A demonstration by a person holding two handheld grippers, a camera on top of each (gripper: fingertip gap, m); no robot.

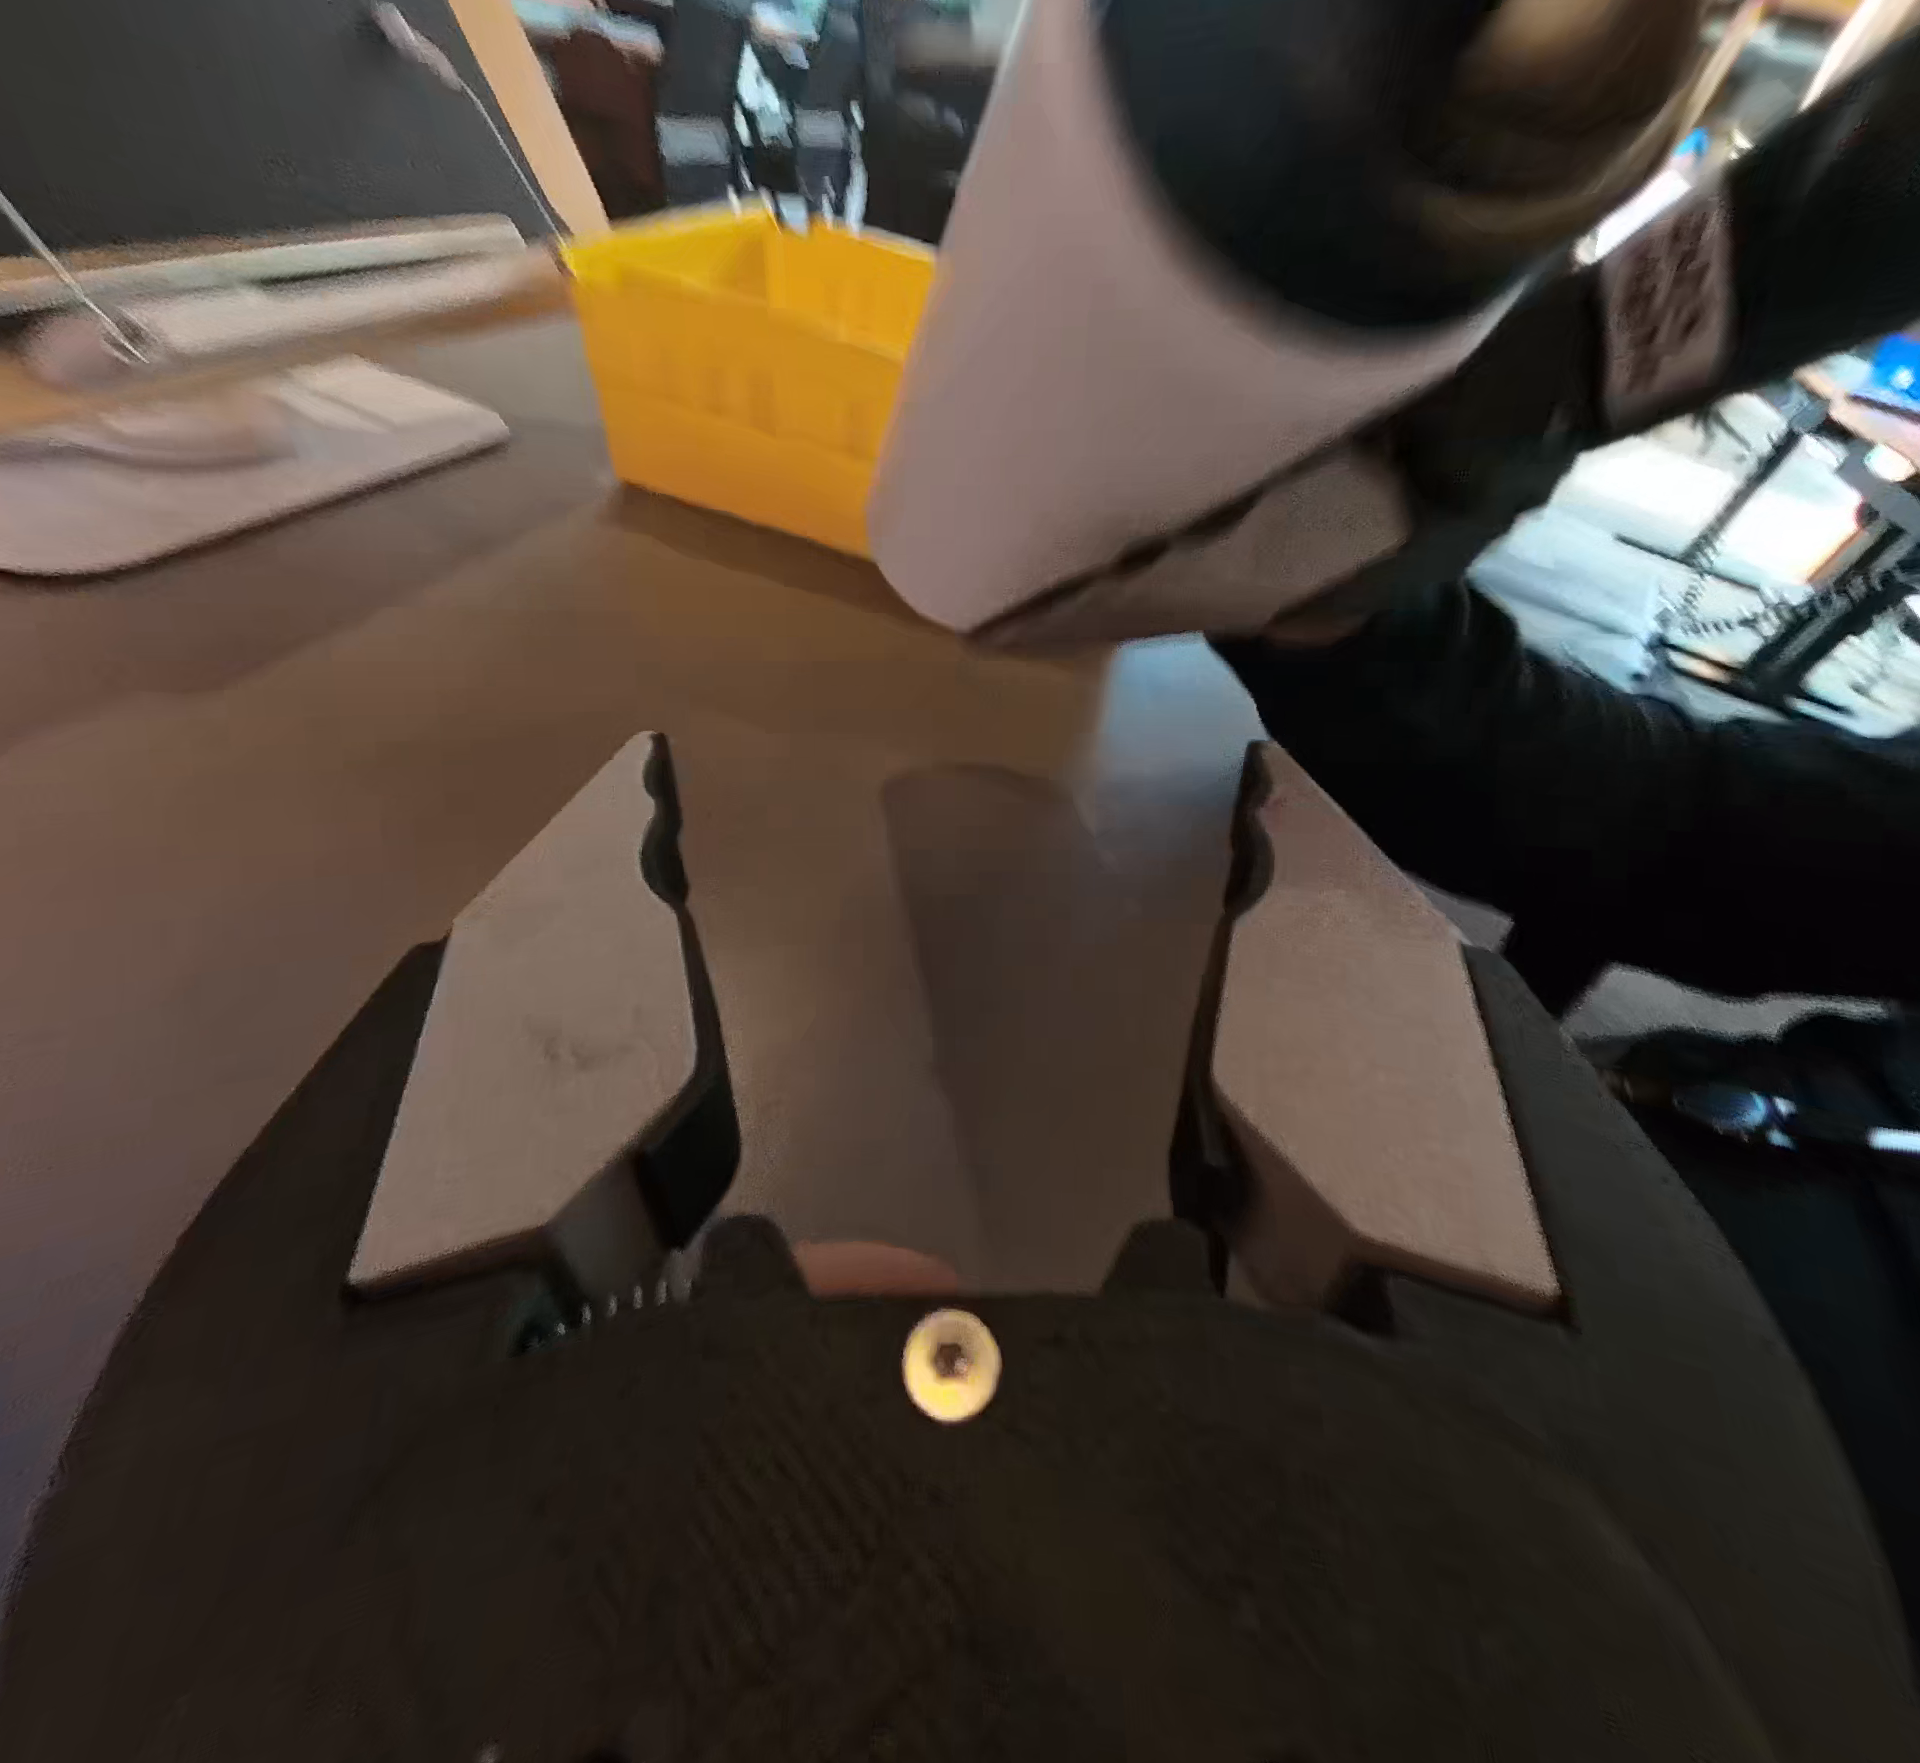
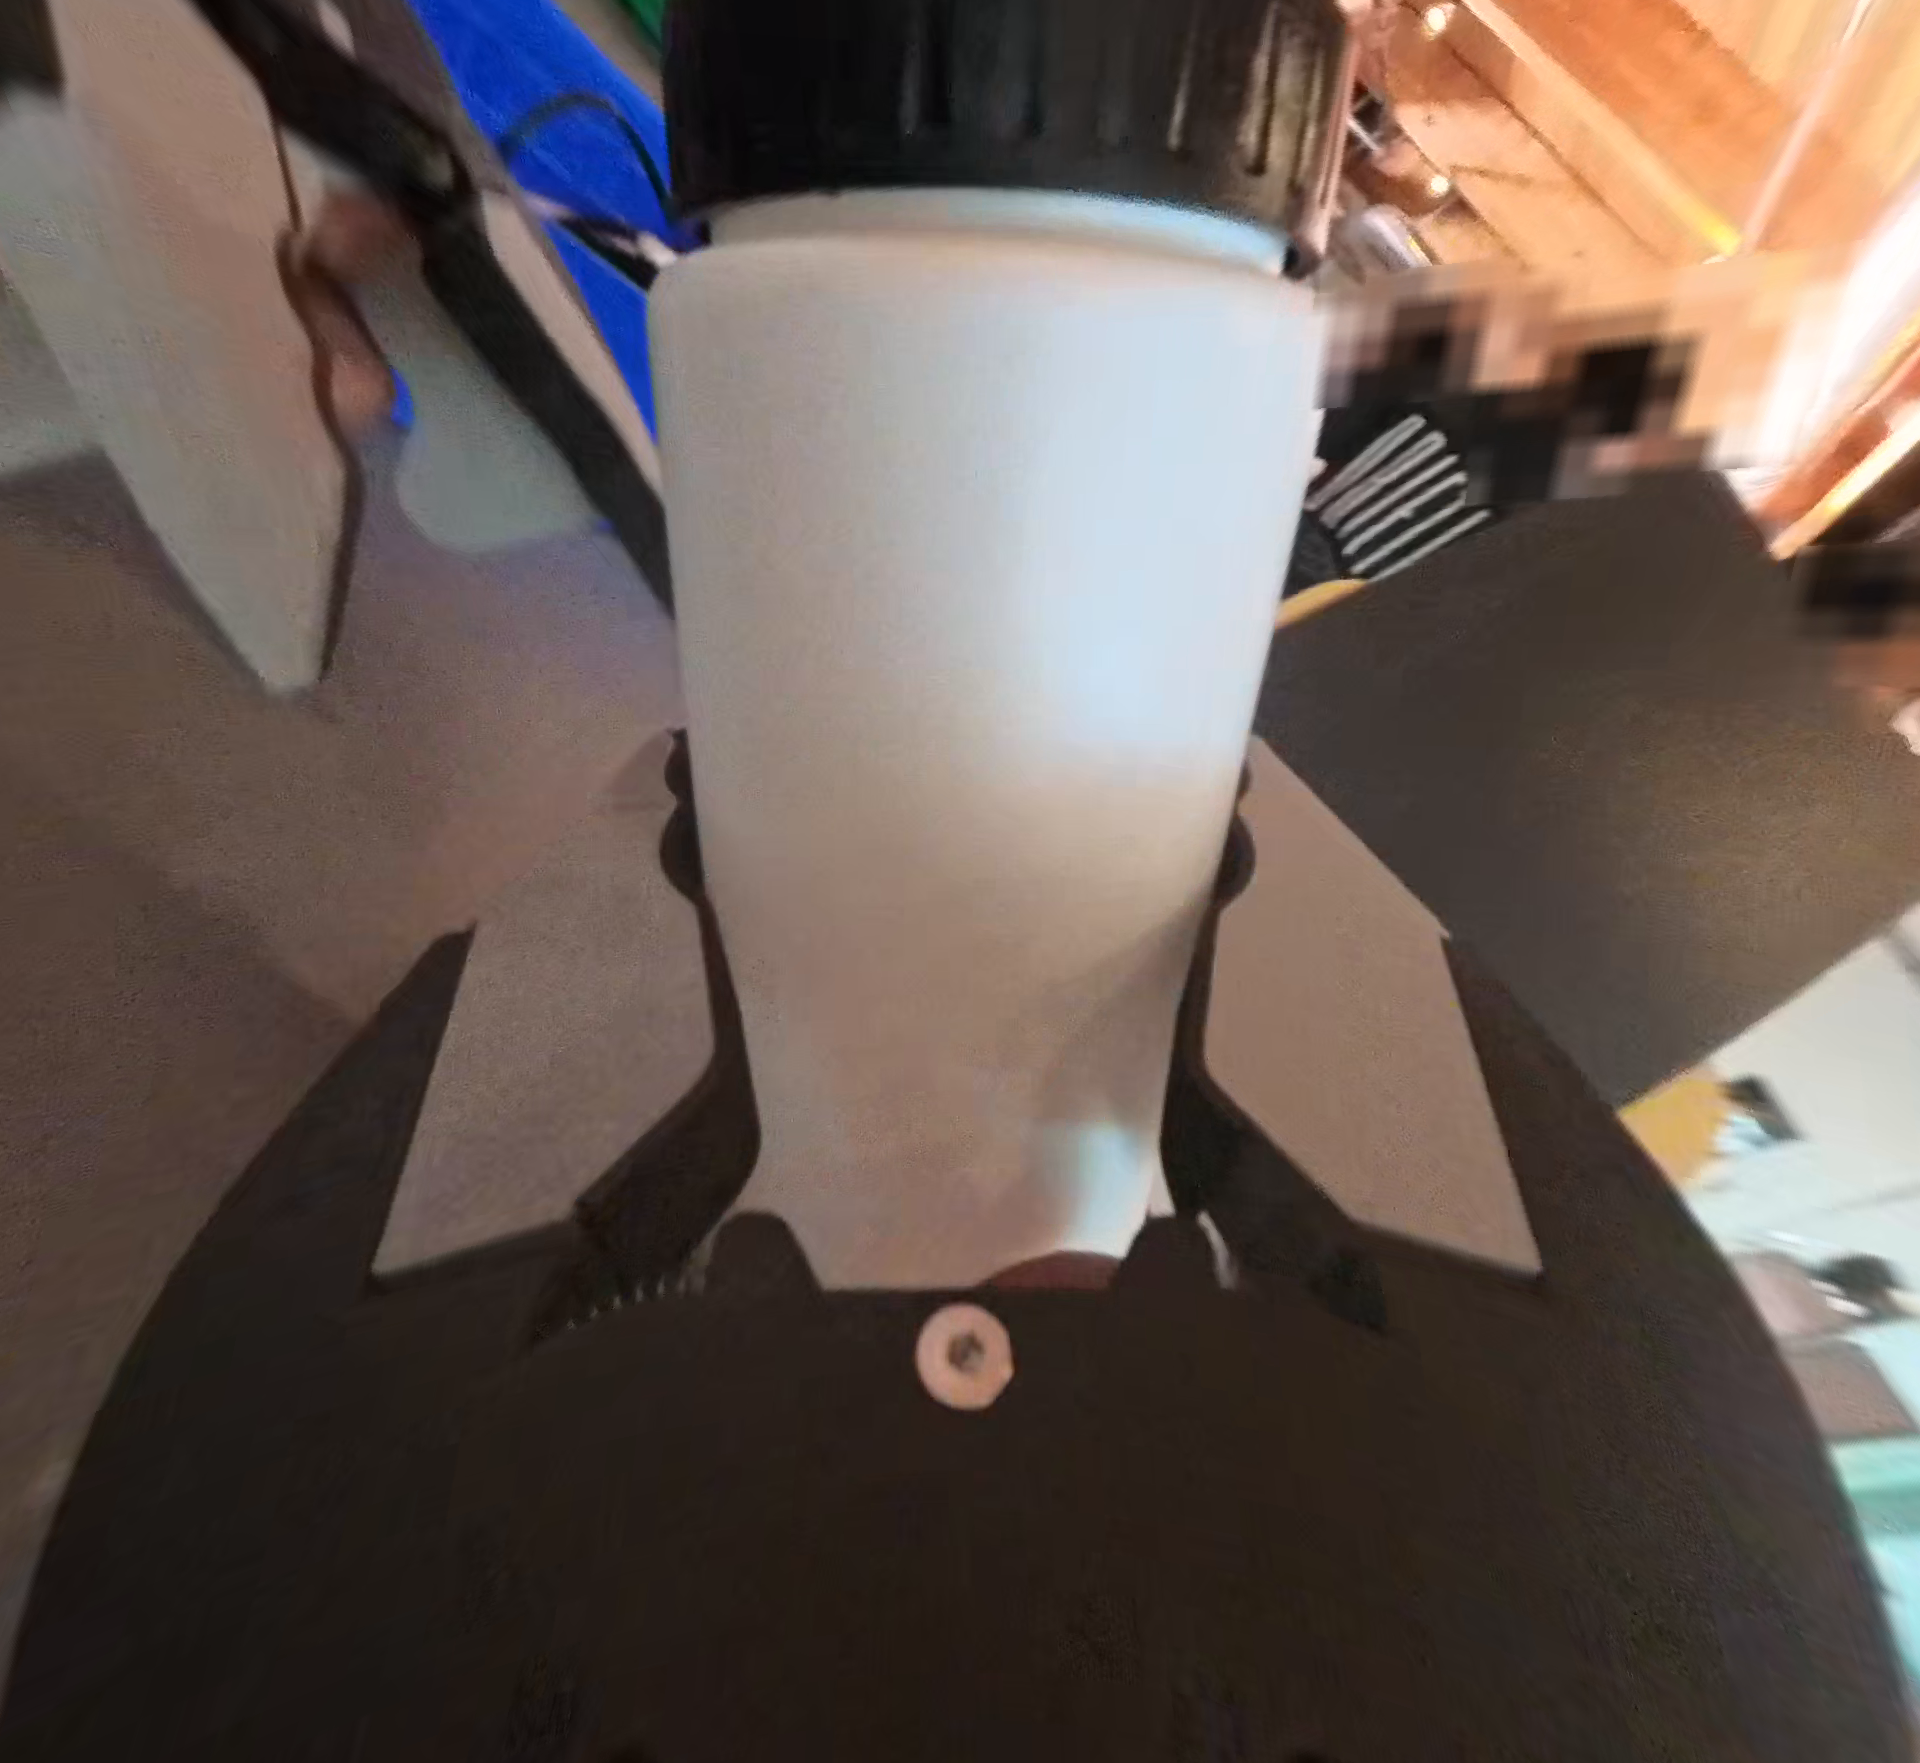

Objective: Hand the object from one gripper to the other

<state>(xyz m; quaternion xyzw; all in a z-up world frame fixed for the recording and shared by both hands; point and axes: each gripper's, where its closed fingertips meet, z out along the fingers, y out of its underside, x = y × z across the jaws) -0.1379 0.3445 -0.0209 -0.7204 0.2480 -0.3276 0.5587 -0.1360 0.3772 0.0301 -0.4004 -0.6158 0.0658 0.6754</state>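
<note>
The right gripper (image 2: 956, 892) clamps the white bottle's (image 2: 977, 591) lower body, airborne above the worktop's (image 1: 520, 778) right edge. Smooth, stiff plastic, probably light; its black cap (image 2: 997, 51) ribs offer purchase. The left gripper (image 1: 956, 840) gapes empty.

Yellow bin (image 1: 748, 383) on brown table (image 1: 312, 726) (blurred).
</note>
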